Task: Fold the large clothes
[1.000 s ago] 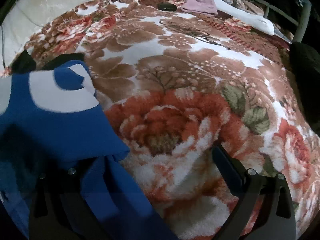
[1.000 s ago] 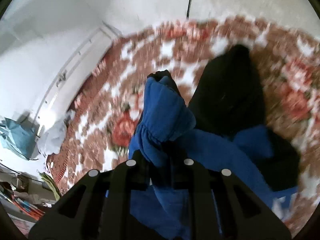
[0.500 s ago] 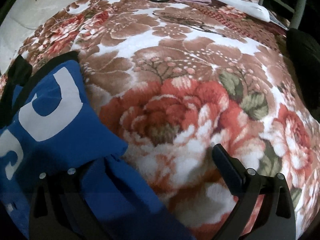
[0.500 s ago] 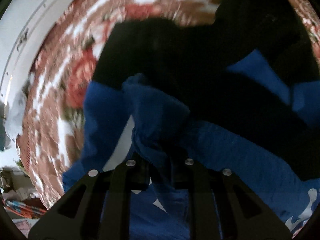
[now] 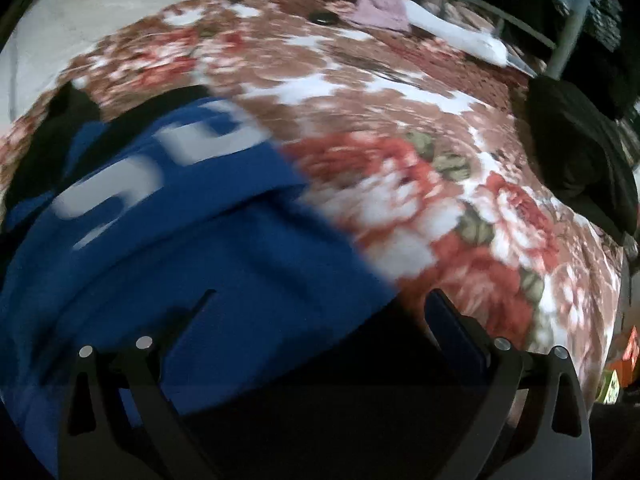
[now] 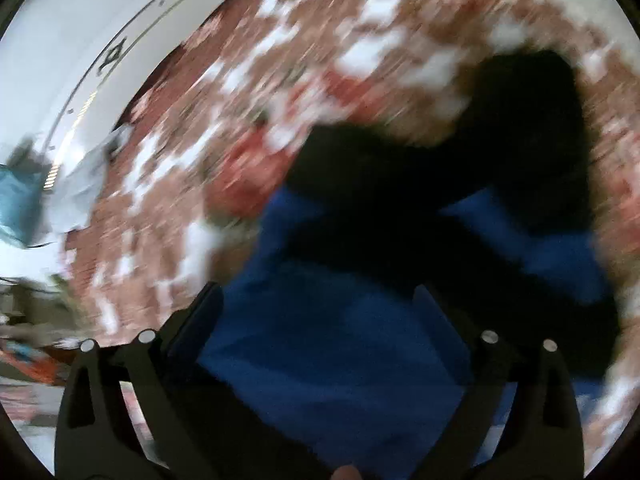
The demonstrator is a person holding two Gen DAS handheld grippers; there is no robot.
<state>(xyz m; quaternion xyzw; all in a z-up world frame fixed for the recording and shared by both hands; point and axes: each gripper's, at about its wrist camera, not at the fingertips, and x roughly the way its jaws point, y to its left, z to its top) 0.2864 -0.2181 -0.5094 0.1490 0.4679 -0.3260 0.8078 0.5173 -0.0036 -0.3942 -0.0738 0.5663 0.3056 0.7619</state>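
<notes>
A large blue garment with white letters (image 5: 192,216) and black parts lies on a floral blanket (image 5: 400,160). My left gripper (image 5: 320,304) hangs open above the garment's right edge, its fingers wide apart and pressing on nothing. In the right wrist view the same blue garment (image 6: 328,340) spreads below, with its black part (image 6: 400,168) farther off on the blanket (image 6: 280,60). The jaws of my right gripper (image 6: 316,296) are opening and stand wide; the blue cloth is under the gap but not pinched. Both views are motion-blurred.
A pink cloth (image 5: 384,4), a white cloth (image 5: 452,32) and a small dark round object (image 5: 324,19) lie at the blanket's far end by a metal bed rail (image 5: 568,28). A black bundle (image 5: 580,152) sits at the right. A white wall (image 6: 80,20) borders the bed.
My right gripper was shut on a bunch of blue cloth and has opened wide, letting it drop flat. The left gripper has shifted, so more of the blue garment fills its view.
</notes>
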